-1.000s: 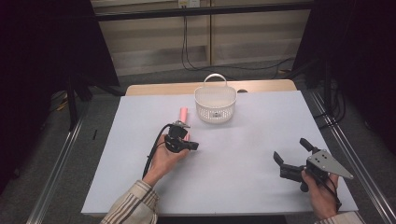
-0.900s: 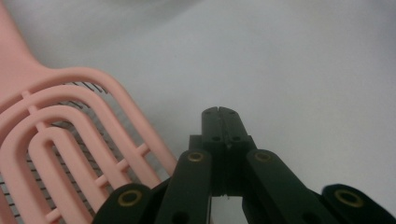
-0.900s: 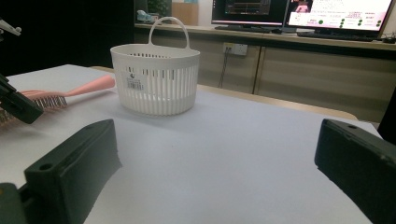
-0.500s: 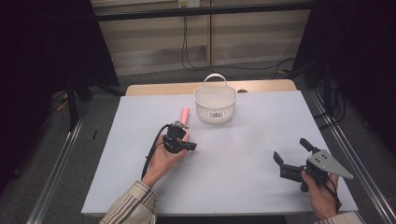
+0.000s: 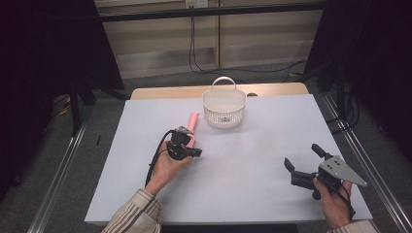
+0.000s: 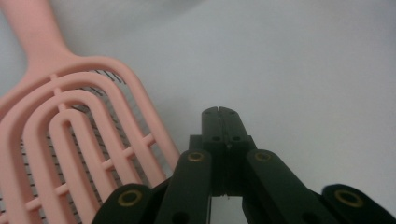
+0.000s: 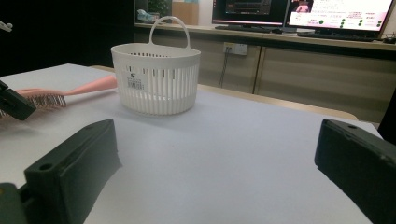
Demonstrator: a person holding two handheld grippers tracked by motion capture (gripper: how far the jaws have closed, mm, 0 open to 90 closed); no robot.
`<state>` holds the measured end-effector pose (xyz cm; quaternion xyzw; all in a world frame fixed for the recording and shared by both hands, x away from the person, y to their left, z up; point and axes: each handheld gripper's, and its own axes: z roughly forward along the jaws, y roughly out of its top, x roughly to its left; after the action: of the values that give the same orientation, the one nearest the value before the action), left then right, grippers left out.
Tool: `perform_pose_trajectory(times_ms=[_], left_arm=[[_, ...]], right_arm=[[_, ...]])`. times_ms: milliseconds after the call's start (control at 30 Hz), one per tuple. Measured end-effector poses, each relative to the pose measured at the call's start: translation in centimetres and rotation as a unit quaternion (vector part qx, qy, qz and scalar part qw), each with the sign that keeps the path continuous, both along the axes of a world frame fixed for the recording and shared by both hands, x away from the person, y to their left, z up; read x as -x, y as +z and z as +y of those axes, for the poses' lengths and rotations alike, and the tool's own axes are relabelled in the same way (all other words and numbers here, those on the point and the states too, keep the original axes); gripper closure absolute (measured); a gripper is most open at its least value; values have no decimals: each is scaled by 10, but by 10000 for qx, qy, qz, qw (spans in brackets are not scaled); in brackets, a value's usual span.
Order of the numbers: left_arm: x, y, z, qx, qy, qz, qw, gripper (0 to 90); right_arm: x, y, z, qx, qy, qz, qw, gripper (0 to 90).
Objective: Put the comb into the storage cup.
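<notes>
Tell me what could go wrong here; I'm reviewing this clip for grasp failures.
1. The left gripper has its fingers shut beside the brush, not on it; lifting now would leave the brush on the table.
2. Its handle points toward the basket; a shove along it could knock the light basket.

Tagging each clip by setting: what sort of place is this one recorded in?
Probably a lab or office set up for recording, not a home. A white table stands ringed by dark curtains, lit monitors sit on a counter behind it, and only a brush and a basket are laid out.
</notes>
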<state>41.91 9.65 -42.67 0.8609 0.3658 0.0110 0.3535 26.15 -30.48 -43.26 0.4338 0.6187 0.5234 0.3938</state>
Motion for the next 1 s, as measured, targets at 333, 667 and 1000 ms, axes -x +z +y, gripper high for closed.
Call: perform_pose_trajectory(times_ms=[333,667,1000], left_arm=[[2,1,1,-159,32,-101,9998,900],[1,-3,3,4,-7,0,10000,900],[3,0,1,241,-151,-52,9996,895]], right_arm=[[0,0,0,5,-15,10,10000,0],[0,0,0,11,-26,7,10000,0],[0,0,0,2,-18,14,10000,0]])
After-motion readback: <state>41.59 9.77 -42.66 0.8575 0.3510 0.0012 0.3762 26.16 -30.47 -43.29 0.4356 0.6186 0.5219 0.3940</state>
